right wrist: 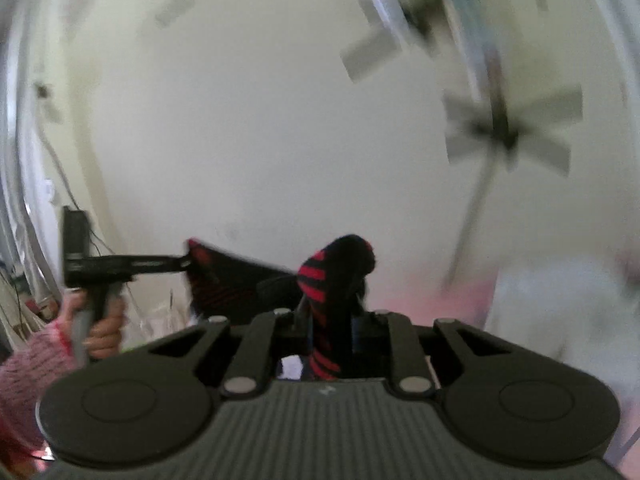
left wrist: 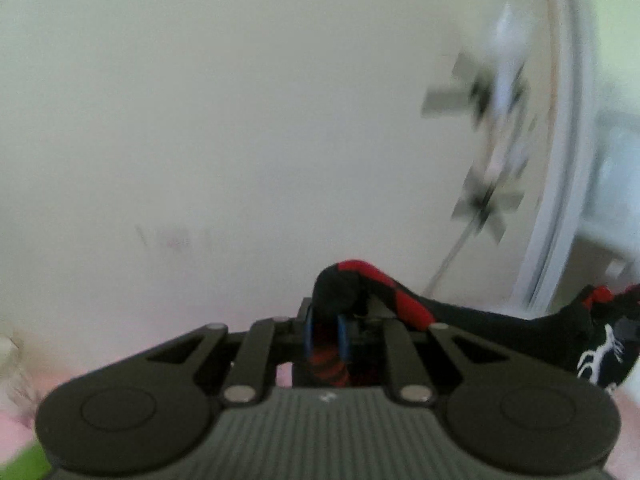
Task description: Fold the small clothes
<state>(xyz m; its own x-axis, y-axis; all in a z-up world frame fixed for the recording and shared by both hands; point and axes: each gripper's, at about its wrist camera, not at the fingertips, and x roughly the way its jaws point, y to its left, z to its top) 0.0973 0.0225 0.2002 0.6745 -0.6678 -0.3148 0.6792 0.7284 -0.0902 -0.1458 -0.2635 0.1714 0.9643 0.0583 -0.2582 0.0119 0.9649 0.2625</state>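
Observation:
A small black garment with red stripes [left wrist: 404,300] hangs stretched in the air between both grippers. My left gripper [left wrist: 326,330] is shut on one bunched end, which sticks up above its blue pads [left wrist: 343,336]. From there the cloth runs right to a part with a white print [left wrist: 600,356]. In the right wrist view my right gripper [right wrist: 332,328] is shut on the other end of the garment [right wrist: 344,264]. To the left of it the left gripper [right wrist: 182,264] pinches the cloth's far corner, held by a hand [right wrist: 102,330] in a pink sleeve [right wrist: 28,368]. Both views are blurred.
A cream wall fills both views. Grey tape crosses [right wrist: 508,136] fix a thin cable to it. A white door frame [left wrist: 560,200] stands at the right. A pink surface [right wrist: 440,296] lies below, with a white heap [right wrist: 560,304] on its right.

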